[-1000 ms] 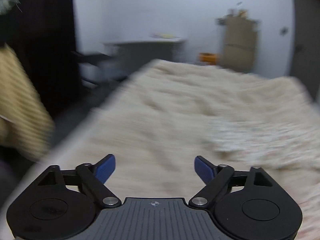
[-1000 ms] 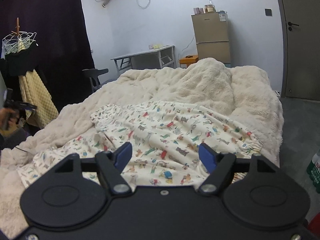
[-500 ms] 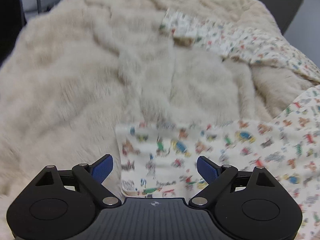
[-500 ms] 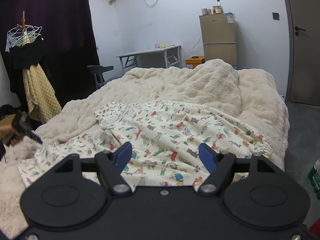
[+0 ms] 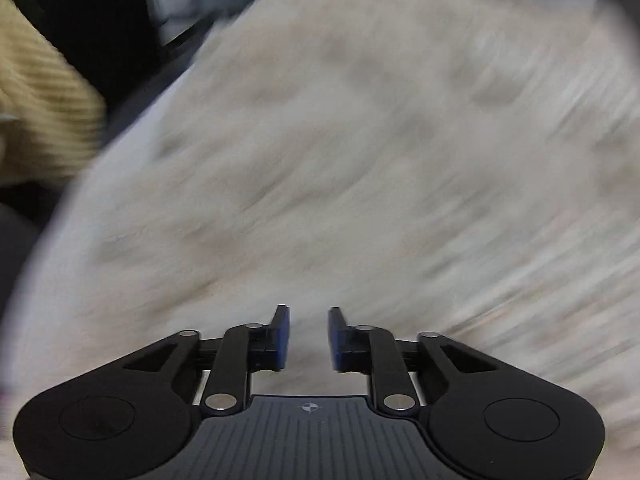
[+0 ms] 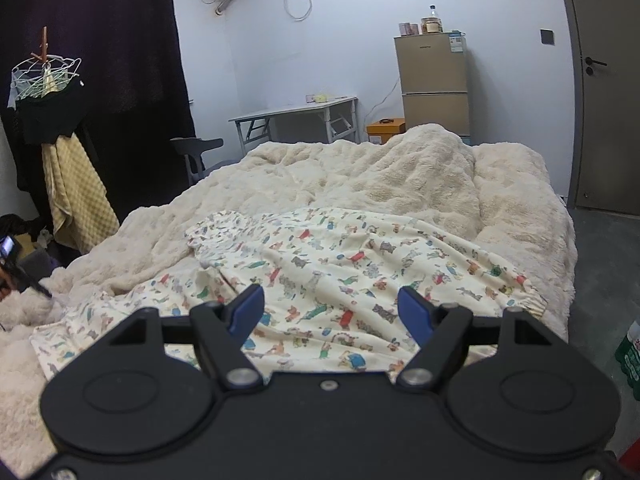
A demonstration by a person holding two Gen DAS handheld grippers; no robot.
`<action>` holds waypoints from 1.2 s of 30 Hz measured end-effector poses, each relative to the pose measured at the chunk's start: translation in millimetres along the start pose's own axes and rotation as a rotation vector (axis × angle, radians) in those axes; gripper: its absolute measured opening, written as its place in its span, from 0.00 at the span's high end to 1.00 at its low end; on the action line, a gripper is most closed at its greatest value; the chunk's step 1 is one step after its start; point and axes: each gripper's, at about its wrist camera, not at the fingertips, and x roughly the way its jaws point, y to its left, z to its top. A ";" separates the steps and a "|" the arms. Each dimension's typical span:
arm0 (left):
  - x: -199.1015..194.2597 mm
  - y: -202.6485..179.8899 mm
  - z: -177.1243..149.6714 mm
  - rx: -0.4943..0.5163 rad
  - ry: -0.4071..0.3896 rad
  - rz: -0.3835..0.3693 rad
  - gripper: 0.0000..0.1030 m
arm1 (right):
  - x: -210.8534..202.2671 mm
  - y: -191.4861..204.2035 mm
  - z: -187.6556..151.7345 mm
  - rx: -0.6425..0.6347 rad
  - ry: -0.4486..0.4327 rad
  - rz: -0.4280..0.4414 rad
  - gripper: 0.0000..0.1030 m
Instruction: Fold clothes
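Note:
A cream garment printed with small colourful figures (image 6: 340,264) lies spread on a fluffy cream blanket (image 6: 400,168) covering the bed. My right gripper (image 6: 332,304) hovers open above the garment's near edge, with nothing between its blue pads. At the far left of the right wrist view, the left gripper (image 6: 44,292) points down at the blanket beside the garment's left end. The left wrist view is heavily blurred. There my left gripper (image 5: 308,320) has its pads close together with a narrow gap over the blanket (image 5: 360,160). No printed cloth shows in that view.
A yellow checked towel (image 6: 76,196) hangs from a rack left of the bed, beside a dark curtain. Behind the bed stand a chair (image 6: 196,152), a folding table (image 6: 296,114) and a small fridge (image 6: 434,84). A grey door (image 6: 608,100) and bare floor lie to the right.
My left gripper swung off the printed garment's corner onto plain blanket, and its pads drew from wide apart to a narrow gap. The right gripper stayed open and rose slightly.

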 end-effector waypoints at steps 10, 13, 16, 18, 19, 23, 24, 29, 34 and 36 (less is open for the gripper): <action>41.0 -114.2 -33.1 0.252 0.071 -0.127 0.74 | -6.2 0.5 1.0 0.000 -0.023 -0.009 0.30; 35.0 -98.1 -55.1 0.275 0.110 -0.055 0.99 | -8.4 -4.9 0.7 0.016 -0.032 -0.018 0.30; -6.4 -78.1 -77.1 0.262 0.074 -0.008 0.99 | -9.7 -8.2 0.2 0.025 -0.036 -0.030 0.30; -37.5 -68.2 -81.2 0.262 0.021 0.029 0.95 | -9.6 -8.9 0.0 0.027 -0.037 -0.031 0.30; -52.6 -63.9 -79.6 0.262 -0.014 0.044 0.82 | -9.1 -8.0 0.0 0.024 -0.036 -0.031 0.30; -113.1 -46.4 -73.4 0.264 -0.154 0.102 0.20 | -8.2 -4.3 1.1 0.013 -0.039 -0.027 0.30; -123.3 -42.4 -69.2 0.258 -0.186 0.098 0.18 | -8.1 -3.4 1.5 0.011 -0.040 -0.023 0.30; -29.2 -35.1 1.2 0.147 -0.108 -0.140 0.15 | -8.0 -7.6 0.5 0.015 -0.034 -0.020 0.30; 121.1 1.2 30.7 -0.085 0.130 -0.217 0.20 | -12.2 -18.0 -2.8 0.051 -0.033 -0.049 0.30; 144.4 21.6 25.2 -0.243 0.122 -0.293 0.36 | -13.8 -21.3 -3.5 0.066 -0.036 -0.054 0.30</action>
